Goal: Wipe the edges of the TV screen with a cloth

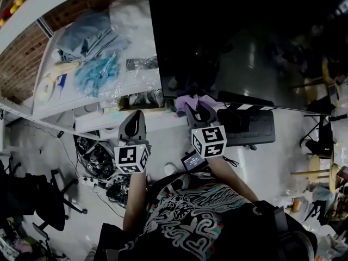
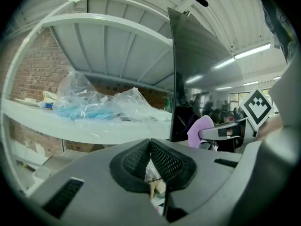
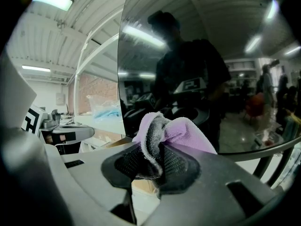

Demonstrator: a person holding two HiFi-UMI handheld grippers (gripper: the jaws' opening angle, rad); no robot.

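Nearest to us in the head view is the person's black shirt with pale swirling print [image 1: 190,222], and both forearms reach forward from it. The left gripper [image 1: 136,116] [image 2: 150,147], grey plastic with a square-marker cube, has its black meshed jaws pressed together at the tips with nothing between them. It points at the open space below the white shelf, to the left of the screen. Just beside it, the right gripper [image 1: 198,106] [image 3: 157,145] is clamped on a bunched purple microfibre cloth with a grey underside [image 1: 187,101] [image 3: 181,131] [image 2: 200,128]. A fold of the cloth is pinched between the pads and the rest billows out beyond the jaw tips. The cloth sits at the lower left corner of the large black flat TV screen [image 1: 234,42] [image 3: 188,55] [image 2: 197,69], right by its bottom edge, though we cannot tell whether it touches the glass. The screen is dark and glossy, and in the right gripper view it mirrors ceiling lights and a dark silhouette of a person. Left of the TV runs a long white shelf [image 1: 81,99] [image 2: 70,126], which carries crumpled clear plastic bags with blue contents [image 1: 98,72] [image 2: 89,105]. Beyond the shelf stands a red brick wall [image 1: 24,58] [image 2: 33,79].
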